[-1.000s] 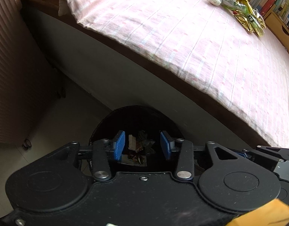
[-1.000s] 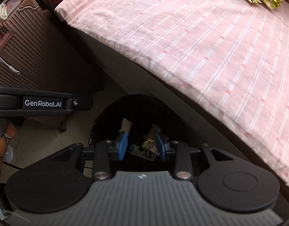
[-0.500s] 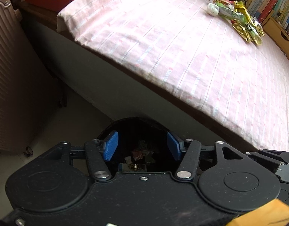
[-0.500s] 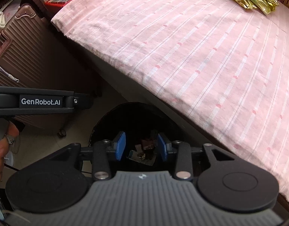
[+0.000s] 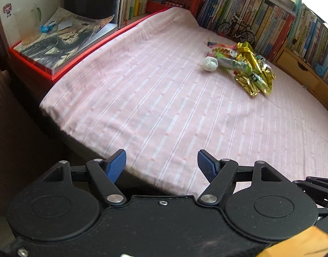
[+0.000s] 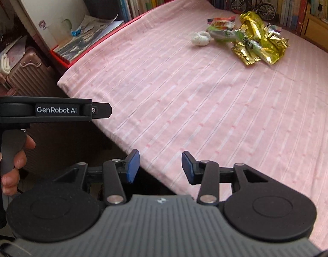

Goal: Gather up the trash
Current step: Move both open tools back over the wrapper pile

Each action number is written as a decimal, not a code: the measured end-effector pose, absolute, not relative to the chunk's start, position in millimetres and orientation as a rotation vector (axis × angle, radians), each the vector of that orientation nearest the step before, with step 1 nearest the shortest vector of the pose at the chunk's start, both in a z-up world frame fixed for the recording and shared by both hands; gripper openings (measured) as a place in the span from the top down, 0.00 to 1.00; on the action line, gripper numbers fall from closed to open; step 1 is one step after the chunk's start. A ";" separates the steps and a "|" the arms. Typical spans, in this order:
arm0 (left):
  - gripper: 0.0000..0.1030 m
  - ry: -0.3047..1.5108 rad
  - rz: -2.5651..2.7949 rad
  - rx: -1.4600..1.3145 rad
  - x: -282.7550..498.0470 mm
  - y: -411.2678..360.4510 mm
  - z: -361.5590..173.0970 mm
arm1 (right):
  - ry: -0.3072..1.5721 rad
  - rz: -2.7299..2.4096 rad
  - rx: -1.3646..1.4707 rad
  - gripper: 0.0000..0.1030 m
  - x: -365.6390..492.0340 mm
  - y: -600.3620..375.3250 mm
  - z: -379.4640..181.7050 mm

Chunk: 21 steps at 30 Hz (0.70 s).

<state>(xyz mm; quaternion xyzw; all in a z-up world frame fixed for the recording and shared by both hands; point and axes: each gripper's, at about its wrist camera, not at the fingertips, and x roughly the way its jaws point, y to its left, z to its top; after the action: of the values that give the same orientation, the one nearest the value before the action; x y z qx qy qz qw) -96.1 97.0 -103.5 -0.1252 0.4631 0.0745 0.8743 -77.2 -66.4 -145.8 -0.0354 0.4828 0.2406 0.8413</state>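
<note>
1. The left gripper [image 5: 161,165] is hanging over the near edge of the bed [image 5: 185,111], its jaws opening, with nothing between the blue pads [image 5: 117,166].
2. The right gripper [image 6: 160,167] is pointing over the same edge just beside it, its jaws also opening and empty (only striped sheet is showing in the gap).
3. In the right wrist view, the left gripper's black body is showing from the side at the left, and a hand [image 6: 12,160] is wrapping its fingers around the handle.
4. A ribbed suitcase [image 6: 29,75] is standing on the floor beside the bed's left corner.
5. The pink sheet is lying bare across the middle of the bed, well apart from both grippers.
6. The trash [image 5: 247,68] is sitting in a pile on the far part of the bed, near the books [image 5: 281,27]: gold wrappers [image 5: 254,77] at the right, green and clear wrappers [image 5: 228,61] touching them, and a white wad [image 5: 210,63] just beside them at the left.
7. A red box [image 5: 46,64] is sitting along the bed's far left side, with a magazine [image 5: 63,40] lying on top.
8. A small model bicycle [image 5: 235,29] is standing just behind the trash, against the row of books (titles too small to read).
</note>
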 end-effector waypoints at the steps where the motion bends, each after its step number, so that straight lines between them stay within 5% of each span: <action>1: 0.30 0.958 0.150 -0.255 -87.0 92.5 -100.8 | 1.004 0.492 -0.072 0.42 -71.8 -71.4 -142.7; 21: 0.29 0.905 0.037 -0.453 121.7 -0.4 -98.2 | 0.802 0.184 0.050 0.42 111.5 -217.5 -106.4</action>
<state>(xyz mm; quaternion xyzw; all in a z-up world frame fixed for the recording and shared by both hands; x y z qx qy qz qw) 121.7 -0.4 -98.2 -0.2168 0.4334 0.0176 0.8746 111.5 -217.5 -106.3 0.0241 0.3896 0.0894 0.9163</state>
